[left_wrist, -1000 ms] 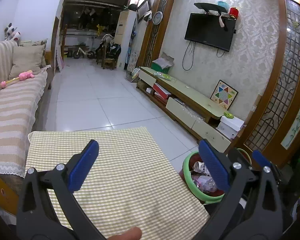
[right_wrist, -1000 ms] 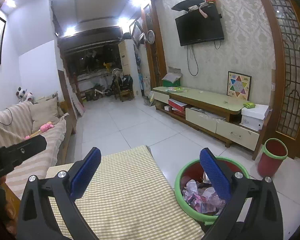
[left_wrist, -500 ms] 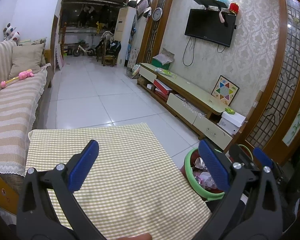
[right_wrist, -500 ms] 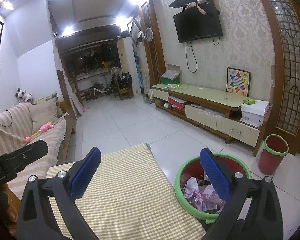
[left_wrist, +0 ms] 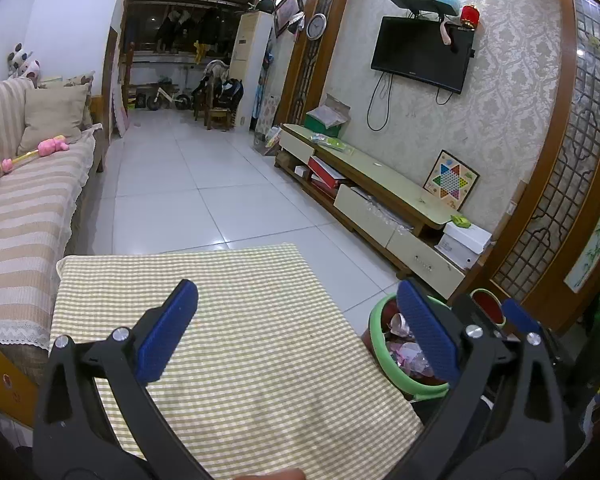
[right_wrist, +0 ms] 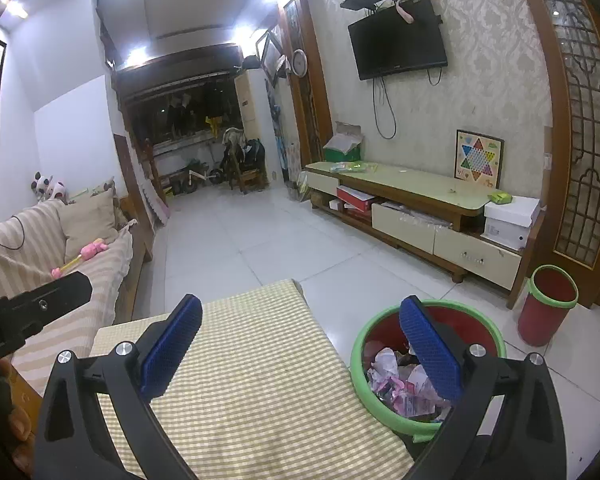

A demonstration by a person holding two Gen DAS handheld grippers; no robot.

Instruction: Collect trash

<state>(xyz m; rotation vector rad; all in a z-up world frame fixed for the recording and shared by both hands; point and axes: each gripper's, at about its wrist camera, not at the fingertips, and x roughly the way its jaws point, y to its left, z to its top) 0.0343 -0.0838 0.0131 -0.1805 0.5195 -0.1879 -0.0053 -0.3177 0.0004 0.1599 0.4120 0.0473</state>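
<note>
The bench under its yellow-checked cloth [right_wrist: 252, 376] fills the lower centre of both views and carries nothing. Just beside it at lower right stands the red bin with a green rim [right_wrist: 428, 364] — likely set there for easy drops — holding crumpled white and pink wrappers [right_wrist: 396, 384]. Left gripper [left_wrist: 300, 336] and right gripper [right_wrist: 300, 340] hover empty — jaws wide apart.
</note>
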